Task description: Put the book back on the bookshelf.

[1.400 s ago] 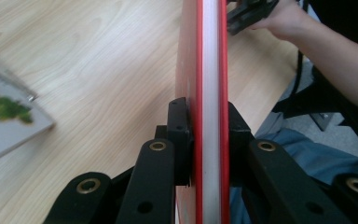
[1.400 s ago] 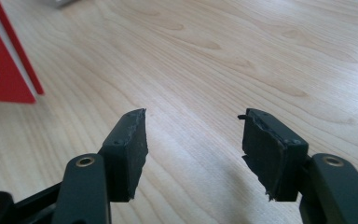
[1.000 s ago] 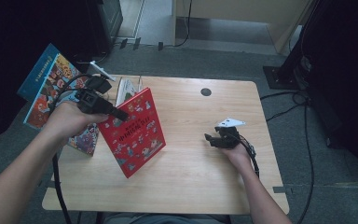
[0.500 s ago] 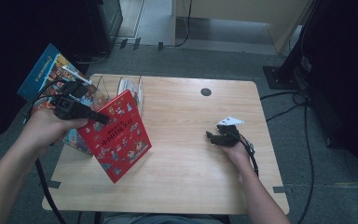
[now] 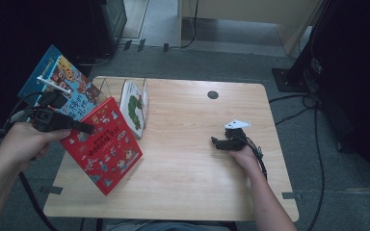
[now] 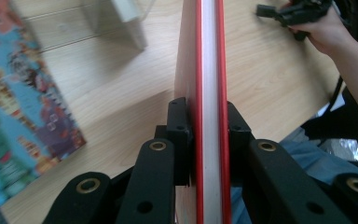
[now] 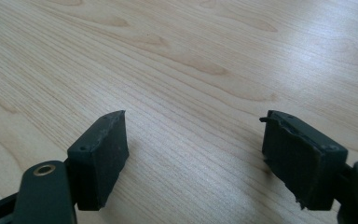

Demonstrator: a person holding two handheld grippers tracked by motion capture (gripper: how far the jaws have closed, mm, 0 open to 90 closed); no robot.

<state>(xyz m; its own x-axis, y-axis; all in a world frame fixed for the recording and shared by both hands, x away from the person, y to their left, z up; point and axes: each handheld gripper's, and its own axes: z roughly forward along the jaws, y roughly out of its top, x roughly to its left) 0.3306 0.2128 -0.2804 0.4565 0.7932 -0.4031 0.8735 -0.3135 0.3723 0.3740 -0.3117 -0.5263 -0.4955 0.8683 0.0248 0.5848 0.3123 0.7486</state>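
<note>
Left gripper [image 6: 200, 140] pinches red book [image 5: 107, 144] by its edge, w/ right gripper [image 7: 196, 158] just opened, empty; book could pivot and slip.

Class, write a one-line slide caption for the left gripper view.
Left tongs clamp a red-covered book edge-on above the wooden table.
</note>
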